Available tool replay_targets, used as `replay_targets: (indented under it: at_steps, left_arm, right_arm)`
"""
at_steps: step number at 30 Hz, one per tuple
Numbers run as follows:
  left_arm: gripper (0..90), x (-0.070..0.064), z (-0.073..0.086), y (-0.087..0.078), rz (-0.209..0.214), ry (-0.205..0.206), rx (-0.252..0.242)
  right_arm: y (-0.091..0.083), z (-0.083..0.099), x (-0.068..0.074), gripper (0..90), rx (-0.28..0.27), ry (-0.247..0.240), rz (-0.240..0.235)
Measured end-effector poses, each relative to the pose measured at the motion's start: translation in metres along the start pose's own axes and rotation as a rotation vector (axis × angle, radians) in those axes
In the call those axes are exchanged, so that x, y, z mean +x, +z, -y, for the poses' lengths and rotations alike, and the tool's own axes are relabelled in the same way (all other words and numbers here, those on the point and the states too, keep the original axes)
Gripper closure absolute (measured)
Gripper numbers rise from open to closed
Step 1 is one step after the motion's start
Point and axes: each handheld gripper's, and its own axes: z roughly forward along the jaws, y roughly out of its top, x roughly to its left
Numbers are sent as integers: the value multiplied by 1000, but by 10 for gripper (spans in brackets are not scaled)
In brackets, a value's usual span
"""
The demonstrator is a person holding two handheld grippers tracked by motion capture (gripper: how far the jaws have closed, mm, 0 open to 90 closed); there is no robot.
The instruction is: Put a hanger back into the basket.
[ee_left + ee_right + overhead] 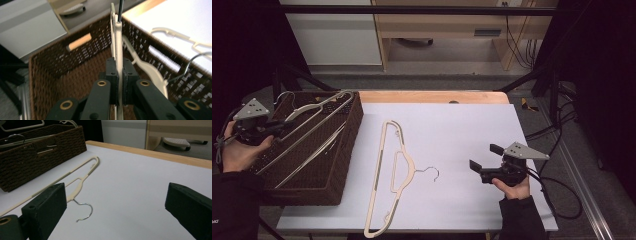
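White sheeting is covering the table (pixel 472 130) I'm working over, with a strip of bare wood showing along its far edge and cabinets standing beyond it. At my left a dark wicker basket (pixel 343 165) is sitting on the tabletop, and a cream hanger in the basket (pixel 319 107) is lying tilted across it, with more of the same kind beside it. My left gripper (pixel 279 127) is hanging at the basket's near-left rim, and the left gripper view is showing its jaws clenched on that hanger's flat cream bar (pixel 119 75), which is running straight up between the pads (pixel 111 75) toward the far wall of the basket.

Out on the white sheet another cream hanger (pixel 384 180) is lying flat, just beside the basket, its wire hook (pixel 431 171) pointing toward my right hand (pixel 511 190). My right gripper (pixel 484 157) is hovering near that hook with its jaws spread wide and nothing between them; the right gripper view is looking across the sheet at the hook (pixel 85 213) lying between the two black pads (pixel 47 205).

I'm judging this as the lifting-out step: hangers are coming out of the basket onto the table, one by one. Next I'm going to need to raise the left gripper enough for the gripped hanger to clear the rim and the neighbouring hangers without snagging, then carry it over to a bare patch of the sheet, keeping the right gripper clear or ready to steady the hook
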Motion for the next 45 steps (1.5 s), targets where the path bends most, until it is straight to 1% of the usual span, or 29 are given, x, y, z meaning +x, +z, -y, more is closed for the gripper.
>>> replay_targets:
  at_steps: [1,2,3,5,8,14,16,20,23,26,27,28,30,35,37,38,39,41,43,44,45]
  left_arm:
    - [858,0,2,1,-3,1,7]
    - [858,-1,7,3,-1,-8,12]
    - [858,-1,9,5,-4,-5,19]
    - [858,-3,17,11,-7,-18,37]
    - [858,-5,25,19,-6,-24,62]
    - [856,-12,34,31,-6,-18,96]
    - [856,-13,36,34,1,-18,105]
    - [851,-16,38,38,17,-24,130]
    - [845,-17,41,38,17,-32,150]
    - [834,-18,43,39,42,-49,157]
    - [827,-18,42,38,50,-42,167]
    - [823,-20,42,39,59,-50,164]
    - [810,-23,41,40,69,-40,175]
    - [766,-29,40,40,103,-53,191]
    - [764,-31,41,41,116,-51,204]
    - [759,-31,41,41,119,-45,213]
    - [752,-33,41,42,123,-50,216]
    - [729,-35,41,42,120,-37,223]
    - [706,-37,41,42,117,-40,237]
    - [691,-38,40,43,111,-35,244]
    - [675,-39,40,43,115,-34,250]
  right_arm:
    - [0,0,0,41,1,-3,-1]
    - [0,0,0,41,2,-5,-3]
    - [0,0,0,41,3,-5,-4]
    - [1,0,0,41,4,-1,-1]
    - [1,1,0,41,2,-3,-2]
    - [2,1,1,41,2,-5,-3]
    - [2,1,1,41,2,-4,-2]
    - [2,1,1,42,2,-5,-4]
    - [2,1,1,42,1,-4,-4]
    - [2,1,1,43,1,-3,-4]
    - [2,1,1,43,2,-4,-5]
    - [2,1,1,42,2,-2,-6]
    - [2,1,1,42,3,-1,-8]
    - [2,1,1,43,3,-4,-9]
    - [2,1,1,43,3,-5,-10]
    - [2,1,2,43,5,-5,-10]
    - [2,1,2,43,5,-4,-11]
    - [2,1,2,43,5,-3,-9]
    - [2,1,2,43,4,-5,-10]
    - [2,0,2,43,3,-5,-11]
    - [2,0,2,43,3,-5,-11]
